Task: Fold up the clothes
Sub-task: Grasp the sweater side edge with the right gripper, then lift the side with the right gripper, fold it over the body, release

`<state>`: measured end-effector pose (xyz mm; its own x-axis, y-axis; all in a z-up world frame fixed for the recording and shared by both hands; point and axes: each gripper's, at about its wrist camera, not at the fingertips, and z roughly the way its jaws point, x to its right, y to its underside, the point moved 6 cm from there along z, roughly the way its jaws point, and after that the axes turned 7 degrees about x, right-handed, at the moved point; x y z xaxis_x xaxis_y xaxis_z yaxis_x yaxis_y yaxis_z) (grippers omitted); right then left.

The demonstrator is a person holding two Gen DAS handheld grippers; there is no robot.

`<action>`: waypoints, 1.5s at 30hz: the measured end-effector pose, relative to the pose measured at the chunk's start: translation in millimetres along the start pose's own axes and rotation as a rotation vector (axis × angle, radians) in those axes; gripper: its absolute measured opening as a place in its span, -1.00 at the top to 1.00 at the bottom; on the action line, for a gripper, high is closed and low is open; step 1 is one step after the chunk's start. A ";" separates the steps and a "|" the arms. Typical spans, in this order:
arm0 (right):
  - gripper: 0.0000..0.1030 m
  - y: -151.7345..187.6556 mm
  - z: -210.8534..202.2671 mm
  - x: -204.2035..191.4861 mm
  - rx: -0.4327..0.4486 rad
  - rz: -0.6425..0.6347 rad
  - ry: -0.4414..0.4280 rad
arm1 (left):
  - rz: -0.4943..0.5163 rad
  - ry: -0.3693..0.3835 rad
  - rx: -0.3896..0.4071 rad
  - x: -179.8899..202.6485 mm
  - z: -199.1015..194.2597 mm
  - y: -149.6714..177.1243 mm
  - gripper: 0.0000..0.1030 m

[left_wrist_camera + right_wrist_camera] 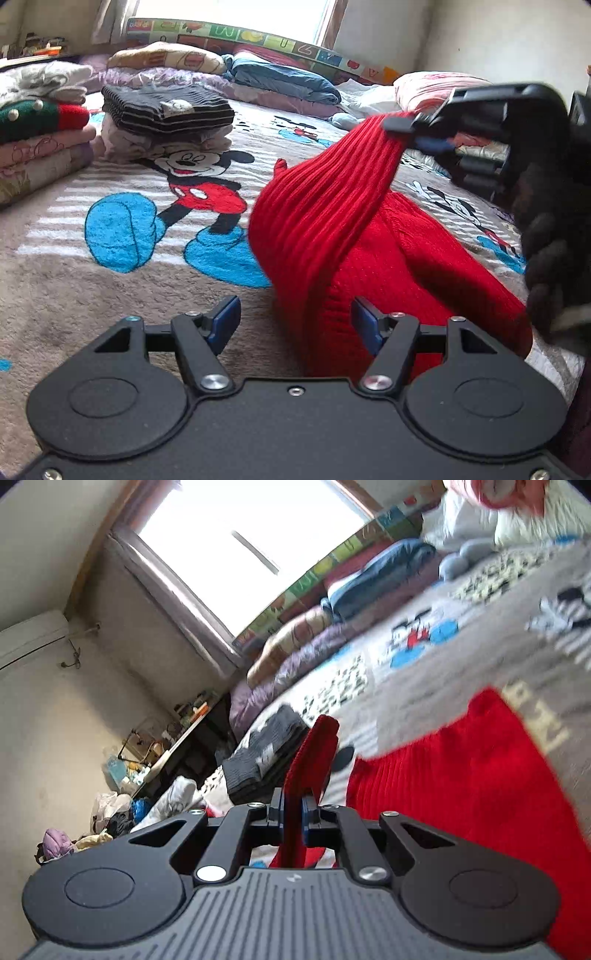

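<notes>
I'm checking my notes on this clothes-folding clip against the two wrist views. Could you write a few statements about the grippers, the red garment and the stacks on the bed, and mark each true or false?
1. The right gripper is shut on the red ribbed knit garment. True.
2. The left gripper also clamps the garment. False: its jaws stand open, with the knit lying between and beyond them.
3. The whole garment lies flat on the cartoon-mouse blanket. False: one part is lifted by the right gripper.
4. A folded black-and-grey striped top sits on top of a stack. True.
</notes>
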<state>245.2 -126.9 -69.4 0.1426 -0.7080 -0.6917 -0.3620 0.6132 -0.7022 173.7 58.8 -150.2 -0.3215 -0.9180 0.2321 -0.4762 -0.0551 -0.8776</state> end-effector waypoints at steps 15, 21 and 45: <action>0.80 -49.1 -85.6 59.3 0.121 -0.017 0.066 | 0.343 -0.031 0.081 78.0 -0.9 9.6 0.36; 0.80 -53.1 -116.7 85.6 0.160 0.011 0.093 | 0.538 -0.014 0.097 109.1 2.8 22.3 0.61; 0.81 0.7 -183.5 170.3 0.145 0.124 0.211 | 0.692 0.062 -0.002 126.1 8.6 49.1 0.64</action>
<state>100.2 -311.3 -156.8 -0.0954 -0.6722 -0.7342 -0.2269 0.7328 -0.6415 116.8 -63.1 -167.6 -0.5980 -0.7174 -0.3574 -0.1459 0.5359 -0.8316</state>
